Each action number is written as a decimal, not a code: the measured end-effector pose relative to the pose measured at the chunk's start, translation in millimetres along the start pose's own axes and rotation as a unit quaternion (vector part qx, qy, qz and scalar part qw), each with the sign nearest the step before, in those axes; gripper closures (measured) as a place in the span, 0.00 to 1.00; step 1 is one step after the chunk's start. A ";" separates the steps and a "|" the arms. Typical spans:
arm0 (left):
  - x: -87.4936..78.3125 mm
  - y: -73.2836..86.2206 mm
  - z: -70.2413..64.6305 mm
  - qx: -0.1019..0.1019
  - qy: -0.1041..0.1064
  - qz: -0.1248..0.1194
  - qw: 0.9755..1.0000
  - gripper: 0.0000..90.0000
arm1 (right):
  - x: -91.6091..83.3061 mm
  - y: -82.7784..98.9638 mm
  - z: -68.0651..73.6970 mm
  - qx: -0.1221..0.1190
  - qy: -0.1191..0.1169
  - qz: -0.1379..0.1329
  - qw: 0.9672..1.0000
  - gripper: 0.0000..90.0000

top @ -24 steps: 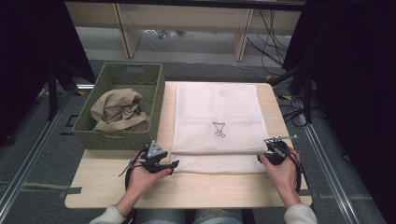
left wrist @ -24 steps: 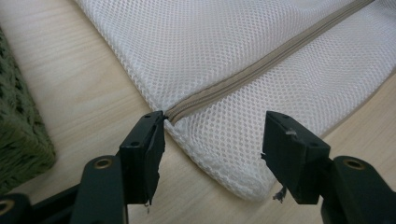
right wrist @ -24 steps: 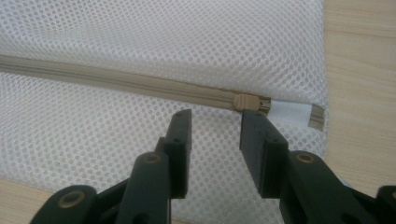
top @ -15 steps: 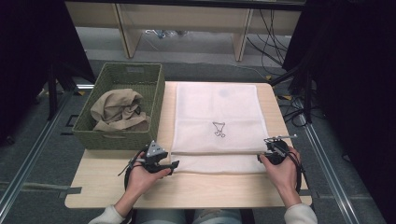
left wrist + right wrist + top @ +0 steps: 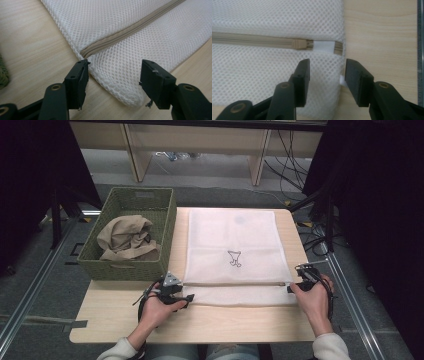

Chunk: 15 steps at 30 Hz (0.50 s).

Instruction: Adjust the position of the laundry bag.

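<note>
Our left gripper (image 5: 113, 82) gapes over the mesh bag's (image 5: 232, 245) 7 o'clock corner, gripping nothing; our right gripper (image 5: 327, 81) stands wide at 5 o'clock, empty too.

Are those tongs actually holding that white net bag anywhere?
No. Both stand open: the left tongs straddle the mesh bag's near corner, and the right tongs straddle its edge below the zipper's end, without pinching.
</note>
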<state>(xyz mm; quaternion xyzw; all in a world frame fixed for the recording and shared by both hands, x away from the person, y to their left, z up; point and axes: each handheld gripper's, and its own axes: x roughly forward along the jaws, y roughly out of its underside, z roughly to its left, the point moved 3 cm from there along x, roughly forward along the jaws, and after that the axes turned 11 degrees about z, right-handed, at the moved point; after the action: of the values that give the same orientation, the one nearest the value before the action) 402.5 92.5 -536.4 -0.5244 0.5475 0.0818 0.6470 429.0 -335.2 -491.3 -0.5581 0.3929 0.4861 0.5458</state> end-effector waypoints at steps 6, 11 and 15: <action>0.2 -4.2 0.3 0.036 -0.032 0.026 0.998 0.51 | 7.7 -0.5 1.9 0.046 0.006 0.034 0.998 0.59; 1.5 -8.1 -7.6 0.069 -0.042 0.036 0.996 0.65 | 12.3 -1.2 4.3 0.020 0.009 0.048 0.999 0.75; 1.2 -10.6 -10.6 0.083 -0.044 0.042 0.995 0.82 | 11.4 -0.1 7.2 0.006 0.021 0.048 0.999 0.88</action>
<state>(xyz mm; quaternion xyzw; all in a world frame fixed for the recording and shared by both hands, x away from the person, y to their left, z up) 403.6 79.1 -529.6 -0.4409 0.5447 0.0864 0.7081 430.8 -327.0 -501.8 -0.5452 0.4335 0.4973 0.5172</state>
